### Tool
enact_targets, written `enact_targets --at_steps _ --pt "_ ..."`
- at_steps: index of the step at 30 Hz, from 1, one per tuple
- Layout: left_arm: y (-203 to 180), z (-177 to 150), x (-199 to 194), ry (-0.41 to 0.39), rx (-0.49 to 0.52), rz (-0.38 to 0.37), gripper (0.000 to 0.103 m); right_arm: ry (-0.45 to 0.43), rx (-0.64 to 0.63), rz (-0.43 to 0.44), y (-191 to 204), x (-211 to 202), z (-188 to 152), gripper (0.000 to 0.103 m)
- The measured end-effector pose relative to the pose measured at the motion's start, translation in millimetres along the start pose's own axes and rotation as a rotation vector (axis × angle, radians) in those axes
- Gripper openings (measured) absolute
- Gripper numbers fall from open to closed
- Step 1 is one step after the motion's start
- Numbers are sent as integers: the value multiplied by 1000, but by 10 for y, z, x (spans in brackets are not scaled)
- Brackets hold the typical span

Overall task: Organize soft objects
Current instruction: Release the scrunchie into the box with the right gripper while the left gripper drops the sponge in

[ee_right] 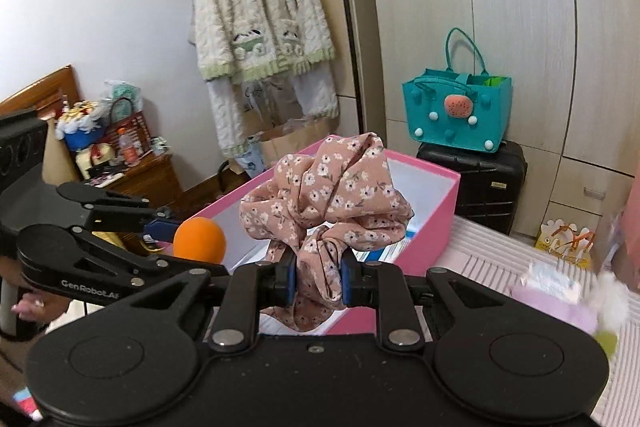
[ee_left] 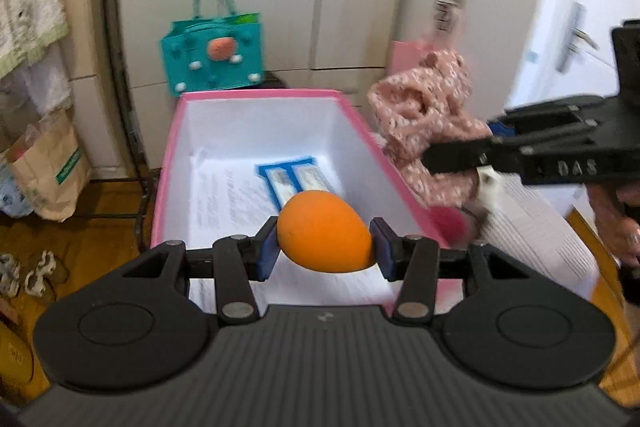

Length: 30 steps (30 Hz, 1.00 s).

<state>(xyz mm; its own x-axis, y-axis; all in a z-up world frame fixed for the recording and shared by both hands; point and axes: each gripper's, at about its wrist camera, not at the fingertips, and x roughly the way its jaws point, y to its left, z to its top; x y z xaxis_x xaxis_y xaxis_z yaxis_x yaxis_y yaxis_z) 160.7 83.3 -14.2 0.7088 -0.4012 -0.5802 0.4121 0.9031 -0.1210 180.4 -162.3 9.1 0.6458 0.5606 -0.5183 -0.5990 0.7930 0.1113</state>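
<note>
My left gripper (ee_left: 325,247) is shut on an orange foam egg (ee_left: 324,231) and holds it over the near end of an open pink box (ee_left: 264,95) with a white inside. My right gripper (ee_right: 319,283) is shut on a pink floral scrunchie (ee_right: 328,195) and holds it above the box's right side (ee_right: 436,219). The scrunchie (ee_left: 424,115) and right gripper (ee_left: 452,159) also show at the right of the left wrist view. The egg (ee_right: 199,240) and left gripper (ee_right: 176,247) show at the left of the right wrist view.
Papers and a blue-edged packet (ee_left: 292,179) lie in the box. A teal felt bag (ee_right: 456,111) sits on a black suitcase (ee_right: 480,179) by the wardrobe. A striped bed surface (ee_right: 500,259) holds soft items (ee_right: 560,303). A cardigan (ee_right: 256,11) hangs at the wall.
</note>
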Motion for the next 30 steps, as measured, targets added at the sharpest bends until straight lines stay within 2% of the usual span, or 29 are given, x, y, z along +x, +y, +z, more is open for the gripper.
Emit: enact_targets --at_steps 4,8,12,15,18,21,22,24,27,30 --pt "206 246 437 34 -4 42 47 56 -27 -11 -144 487 241 25" --pt "350 539 861 118 27 71 47 118 -54 -16 -253 942 423 25" --pt "457 715 1249 199 65 136 47 179 -96 -52 -342 1304 551 27" --pt "502 768 1436 234 86 148 48 218 -116 -47 -412 1433 567 28" --pt "539 774 1488 207 74 187 48 244 -140 -42 -444 1497 553 28" --pt "470 771 1488 166 127 213 49 273 -187 -63 -417 1550 517 29" --pt "480 779 1516 178 113 205 50 277 -207 -79 -394 1569 509 36" --pt "514 797 1583 213 73 183 50 281 -230 -102 -381 1613 504 40" --pt "526 799 1685 223 61 193 50 268 -257 -142 -381 1629 494 53" --pt "528 809 1744 218 39 203 51 230 -263 -153 -403 1548 481 56"
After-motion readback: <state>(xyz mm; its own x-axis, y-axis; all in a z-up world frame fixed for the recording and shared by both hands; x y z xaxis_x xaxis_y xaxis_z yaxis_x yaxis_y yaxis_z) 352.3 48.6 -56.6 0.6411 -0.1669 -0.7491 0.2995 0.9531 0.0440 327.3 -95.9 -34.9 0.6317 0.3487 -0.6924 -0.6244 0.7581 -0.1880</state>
